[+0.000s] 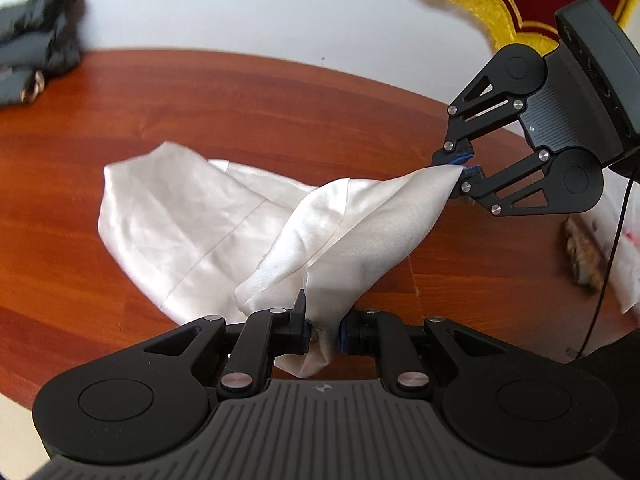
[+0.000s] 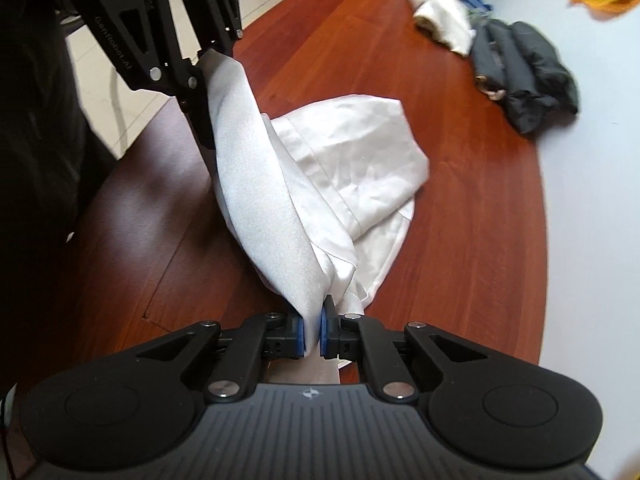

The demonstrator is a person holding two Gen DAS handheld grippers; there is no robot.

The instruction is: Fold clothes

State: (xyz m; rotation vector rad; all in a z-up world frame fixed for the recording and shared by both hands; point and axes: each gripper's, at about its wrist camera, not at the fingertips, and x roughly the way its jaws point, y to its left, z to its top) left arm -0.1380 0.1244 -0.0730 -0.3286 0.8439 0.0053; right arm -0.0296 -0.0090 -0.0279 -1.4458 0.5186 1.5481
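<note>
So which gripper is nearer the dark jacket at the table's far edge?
Left, as far as I can judge. The left gripper and right gripper both grip the white cloth, well short of the dark jacket.

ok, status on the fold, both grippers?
Left gripper shut on white cloth. Right gripper shut on another corner. Cloth part lifted, rest on table. Dark jacket far off, nothing in the way.
</note>
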